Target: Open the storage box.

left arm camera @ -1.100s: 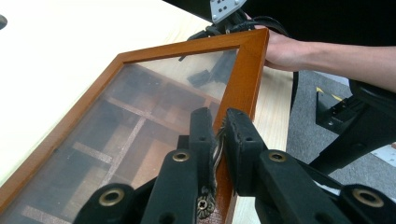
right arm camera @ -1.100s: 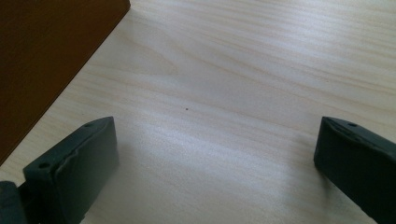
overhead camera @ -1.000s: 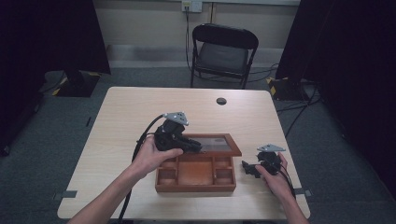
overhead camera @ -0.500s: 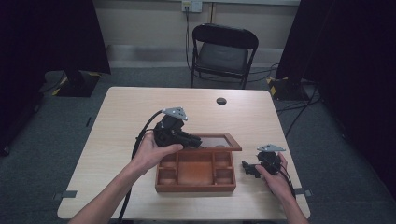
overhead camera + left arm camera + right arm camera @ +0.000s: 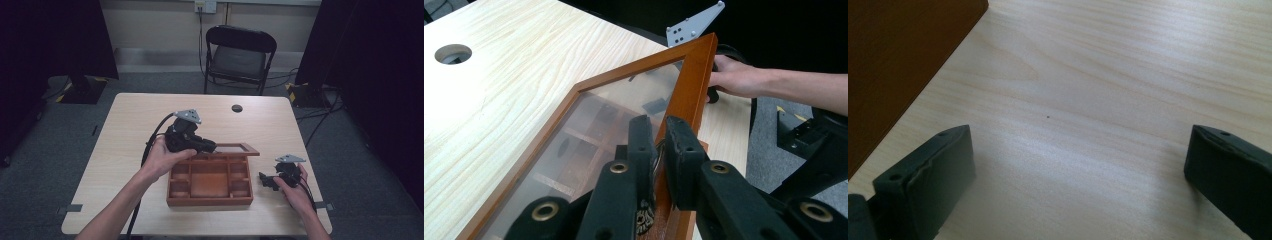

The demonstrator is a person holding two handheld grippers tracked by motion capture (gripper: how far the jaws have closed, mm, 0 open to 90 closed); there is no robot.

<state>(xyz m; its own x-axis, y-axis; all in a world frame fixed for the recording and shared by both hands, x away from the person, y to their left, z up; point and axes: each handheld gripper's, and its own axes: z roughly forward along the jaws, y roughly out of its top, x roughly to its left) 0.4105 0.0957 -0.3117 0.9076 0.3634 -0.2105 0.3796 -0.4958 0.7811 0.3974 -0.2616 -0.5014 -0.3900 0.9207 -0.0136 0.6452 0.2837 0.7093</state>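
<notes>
Left hand-held gripper [image 5: 207,147], clamped on the glass lid's [image 5: 589,130] frame, has swung it further back since a second ago.

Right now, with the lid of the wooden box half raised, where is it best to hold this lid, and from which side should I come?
Probably by the lid's wooden frame on its free front edge, coming from the box's left. The frame is narrow and flat, the pane is glass, and the back edge looks hinged. The left tongs are shut on that frame there; the right tongs rest open on the table.
</notes>
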